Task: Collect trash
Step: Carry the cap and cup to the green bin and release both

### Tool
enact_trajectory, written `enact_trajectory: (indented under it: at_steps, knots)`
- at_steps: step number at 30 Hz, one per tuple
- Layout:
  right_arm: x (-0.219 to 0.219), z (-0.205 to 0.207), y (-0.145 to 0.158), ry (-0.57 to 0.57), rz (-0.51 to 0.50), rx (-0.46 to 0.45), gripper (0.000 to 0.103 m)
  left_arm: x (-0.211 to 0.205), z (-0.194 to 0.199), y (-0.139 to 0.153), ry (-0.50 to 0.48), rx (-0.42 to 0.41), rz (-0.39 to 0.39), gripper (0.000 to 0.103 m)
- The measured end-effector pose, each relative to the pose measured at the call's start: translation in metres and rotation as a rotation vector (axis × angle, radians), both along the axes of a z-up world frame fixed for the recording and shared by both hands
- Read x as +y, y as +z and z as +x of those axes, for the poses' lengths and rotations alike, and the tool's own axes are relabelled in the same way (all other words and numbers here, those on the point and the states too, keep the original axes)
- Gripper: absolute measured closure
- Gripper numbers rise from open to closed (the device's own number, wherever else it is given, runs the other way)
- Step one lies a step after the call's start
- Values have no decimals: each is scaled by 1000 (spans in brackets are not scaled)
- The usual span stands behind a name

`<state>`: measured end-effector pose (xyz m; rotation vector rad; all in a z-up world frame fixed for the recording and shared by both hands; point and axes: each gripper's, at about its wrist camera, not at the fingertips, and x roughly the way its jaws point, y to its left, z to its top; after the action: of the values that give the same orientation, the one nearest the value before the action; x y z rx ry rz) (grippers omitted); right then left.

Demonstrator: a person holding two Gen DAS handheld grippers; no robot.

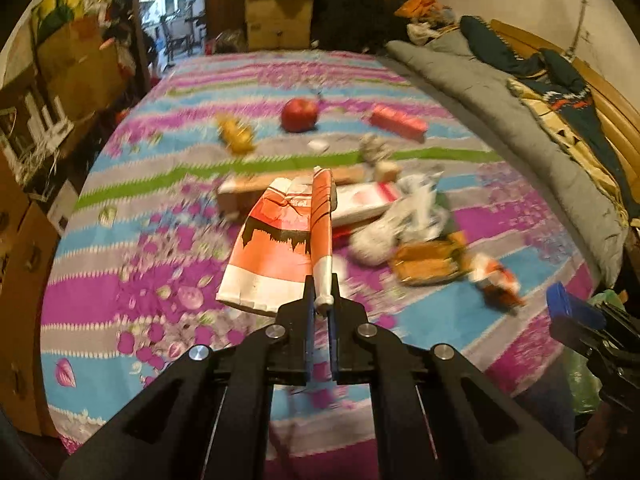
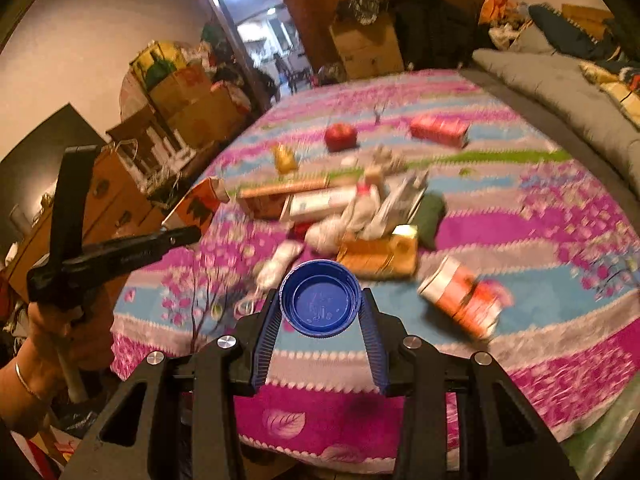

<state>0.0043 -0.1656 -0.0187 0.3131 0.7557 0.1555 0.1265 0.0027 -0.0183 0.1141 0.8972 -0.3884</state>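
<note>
Pinching flattened carton (image 1: 276, 240), left gripper (image 1: 321, 304) closed | right gripper (image 2: 320, 300) clamps blue cap (image 2: 320, 298)

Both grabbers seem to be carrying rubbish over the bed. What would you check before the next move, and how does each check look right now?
1. Left gripper clamps the flattened orange carton at its edge: ok.
2. Right gripper pinches the blue bottle cap on both sides: ok.
3. Carton clear of the bedspread: ok in the right wrist view.
4. Trash bin or bag in sight: cannot tell.
5. Bed cleared: not ok; crumpled paper, boxes and a red apple remain.
</note>
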Motion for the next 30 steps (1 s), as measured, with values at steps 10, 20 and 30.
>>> enact_trajectory:
  at_steps: [10, 20, 30]
  knots:
    - [-111, -61, 80, -270, -68, -108, 62, -138, -21, 50, -227, -103, -10, 99]
    - [-238, -173, 112, -612, -153, -55, 62, -310, -81, 68, -560, -158, -20, 99]
    - [-310, -270, 93, -838, -170, 78, 62, -415, -163, 51, -828, -179, 20, 99]
